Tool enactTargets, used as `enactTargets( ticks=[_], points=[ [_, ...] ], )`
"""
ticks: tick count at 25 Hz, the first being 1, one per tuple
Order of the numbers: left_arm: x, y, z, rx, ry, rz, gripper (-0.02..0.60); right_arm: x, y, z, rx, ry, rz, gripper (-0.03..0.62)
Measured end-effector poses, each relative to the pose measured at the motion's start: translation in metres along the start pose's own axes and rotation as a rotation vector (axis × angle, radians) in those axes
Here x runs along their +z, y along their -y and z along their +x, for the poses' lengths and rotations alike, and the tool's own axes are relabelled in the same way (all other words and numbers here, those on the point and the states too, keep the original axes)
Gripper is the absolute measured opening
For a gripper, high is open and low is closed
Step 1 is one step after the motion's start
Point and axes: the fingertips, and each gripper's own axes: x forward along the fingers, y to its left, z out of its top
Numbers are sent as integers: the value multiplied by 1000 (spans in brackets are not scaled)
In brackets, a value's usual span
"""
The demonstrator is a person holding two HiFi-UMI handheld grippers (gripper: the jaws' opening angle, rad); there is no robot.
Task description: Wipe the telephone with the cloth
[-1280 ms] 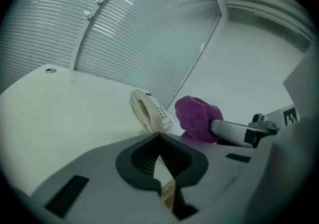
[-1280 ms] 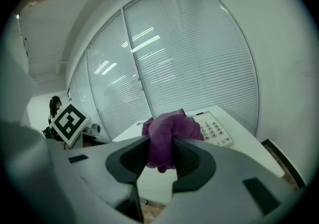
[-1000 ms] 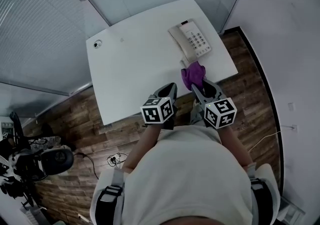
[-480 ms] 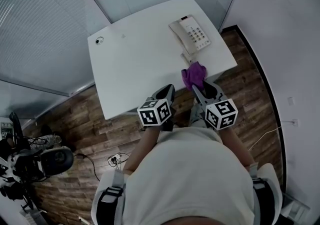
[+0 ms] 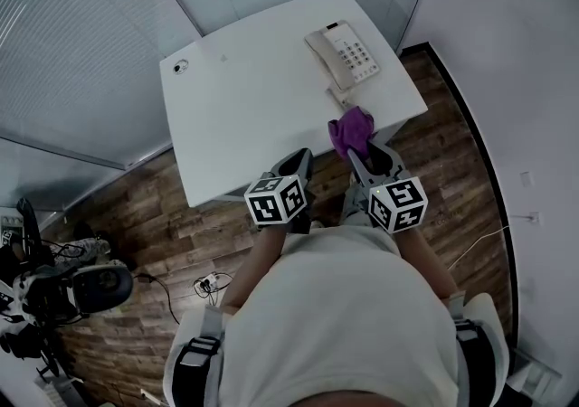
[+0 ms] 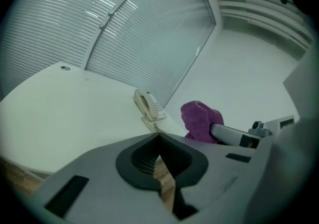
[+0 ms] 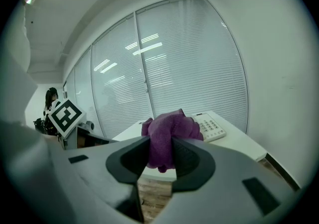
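A white telephone point(image 5: 342, 54) with its handset on the cradle lies near the far right corner of the white table point(image 5: 244, 107). My right gripper point(image 5: 355, 148) is shut on a bunched purple cloth point(image 5: 351, 128), held in the air over the table's near right edge, short of the telephone. In the right gripper view the cloth point(image 7: 167, 136) fills the gap between the jaws of the right gripper point(image 7: 160, 156), with the telephone point(image 7: 209, 126) behind it. My left gripper point(image 5: 303, 161) hangs at the table's near edge, shut and empty. In its own view the left gripper point(image 6: 159, 156) points towards the telephone point(image 6: 148, 104) and the cloth point(image 6: 201, 120).
A small round fitting point(image 5: 181, 66) sits in the table's far left corner. Glass walls with blinds point(image 5: 81, 43) run behind and to the left, and a plain wall point(image 5: 516, 52) stands on the right. On the wood floor lie a power strip point(image 5: 210, 286) and dark equipment point(image 5: 72, 288).
Both grippers have drawn back a little from the table towards the person, the right one still holding the cloth. The telephone now sits further from the cloth in the head view.
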Motion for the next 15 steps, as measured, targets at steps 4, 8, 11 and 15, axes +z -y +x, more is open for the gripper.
enactTargets(
  ticks=[4,8,11,15],
  points=[
    [3,-5,1,-2,4,-3,20,1,-2,6,2,3,2,132],
    [1,-6,3,-7,6,-8,20,-3,-4,8,1,3,0,132],
    [-3,-1,0,-12,5,-2,20,-3,-4,1,-2,9,0,132],
    [-7,6,-8,-14,6,-3,20,-4,-7,-10,-5,13,4,132]
  ],
)
